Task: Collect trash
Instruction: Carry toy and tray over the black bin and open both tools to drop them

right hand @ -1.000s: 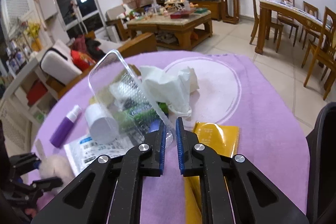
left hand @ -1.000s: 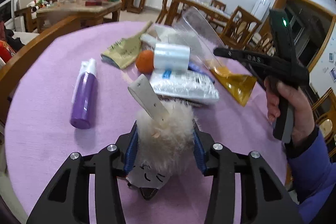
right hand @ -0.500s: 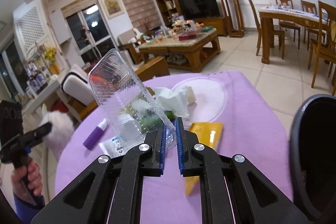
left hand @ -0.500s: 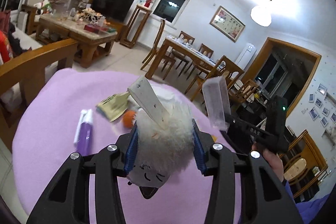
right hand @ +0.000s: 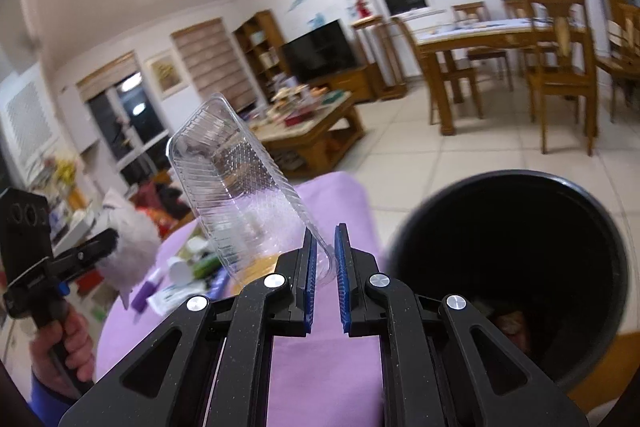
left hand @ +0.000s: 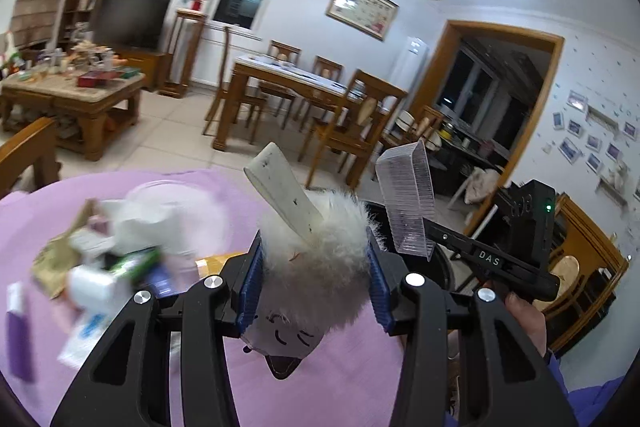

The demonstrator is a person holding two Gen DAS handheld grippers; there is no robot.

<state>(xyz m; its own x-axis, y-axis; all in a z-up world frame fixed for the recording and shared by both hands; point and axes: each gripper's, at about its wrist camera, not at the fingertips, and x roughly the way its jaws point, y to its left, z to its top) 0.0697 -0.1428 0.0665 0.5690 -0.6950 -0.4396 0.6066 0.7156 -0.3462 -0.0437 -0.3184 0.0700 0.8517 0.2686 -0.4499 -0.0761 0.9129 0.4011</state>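
We hold the clear plastic tray (right hand: 236, 195) pinched by its rim in the right gripper (right hand: 325, 267), left gripper (left hand: 314, 279) clamped on the fluffy toy (left hand: 320, 247) (both off the surface), so we centre over the black bin (right hand: 520, 267) before letting go.

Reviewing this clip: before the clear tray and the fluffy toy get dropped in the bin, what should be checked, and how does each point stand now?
1. Right gripper pinches the clear plastic tray by its rim: ok.
2. Left gripper clamps the fluffy white toy: ok.
3. Black bin mouth open and unobstructed: ok.
4. Tray positioned over the bin: not ok, it sits left of the opening.
5. Toy over the bin: cannot tell.
6. Room left in the bin: cannot tell, its inside is dark.
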